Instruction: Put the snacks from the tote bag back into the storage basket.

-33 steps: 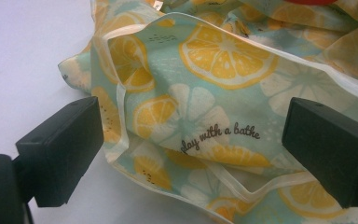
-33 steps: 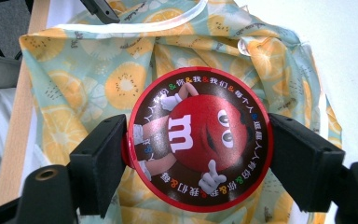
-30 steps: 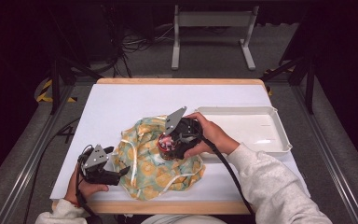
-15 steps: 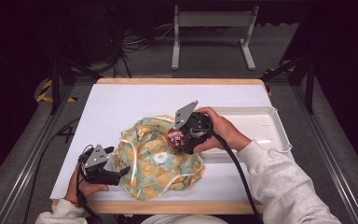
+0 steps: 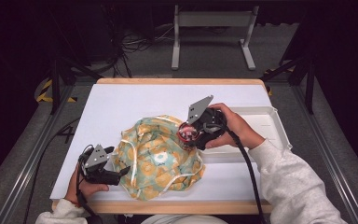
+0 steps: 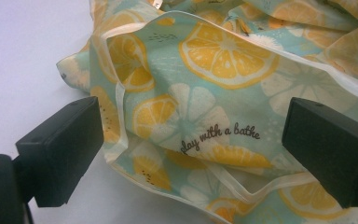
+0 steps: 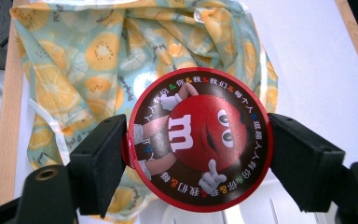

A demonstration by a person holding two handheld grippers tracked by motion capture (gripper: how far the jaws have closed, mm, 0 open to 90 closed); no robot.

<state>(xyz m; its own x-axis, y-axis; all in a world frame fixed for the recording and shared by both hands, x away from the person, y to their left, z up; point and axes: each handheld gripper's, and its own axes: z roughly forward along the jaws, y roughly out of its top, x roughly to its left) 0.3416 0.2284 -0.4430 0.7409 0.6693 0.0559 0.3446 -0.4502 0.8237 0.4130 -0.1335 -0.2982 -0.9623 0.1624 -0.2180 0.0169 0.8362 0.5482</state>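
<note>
At the desk's [image 5: 135, 100] near-left corner, a person's left hand [image 5: 86, 186] holds the left hand-held gripper [image 5: 121, 170] low on the white top, its tips at the left edge of a bag [image 5: 161, 158] printed with lemon slices. In the left gripper view its jaws stand wide apart, released, with the bag's [image 6: 214, 93] cloth and pale trim lying between them and neither pad pressing on it. The crumpled bag lies near the middle of the desk's near edge, its pale cords spread around it. Just right of the bag's top, the right hand-held gripper [image 5: 189, 135] is clenched on a round red tin [image 5: 188, 134], held up over the cloth by the right hand [image 5: 235, 128] of an arm in a grey sleeve [image 5: 293, 186]. The right gripper view shows the tin [image 7: 200, 140] face-on, a red candy figure with a white "m" ringed by coloured characters, both pads against its rim, with the bag [image 7: 88, 60] and the desk's wooden edge beneath. A white tray [image 5: 265, 123] sits along the desk's right edge, beside that hand.
</note>
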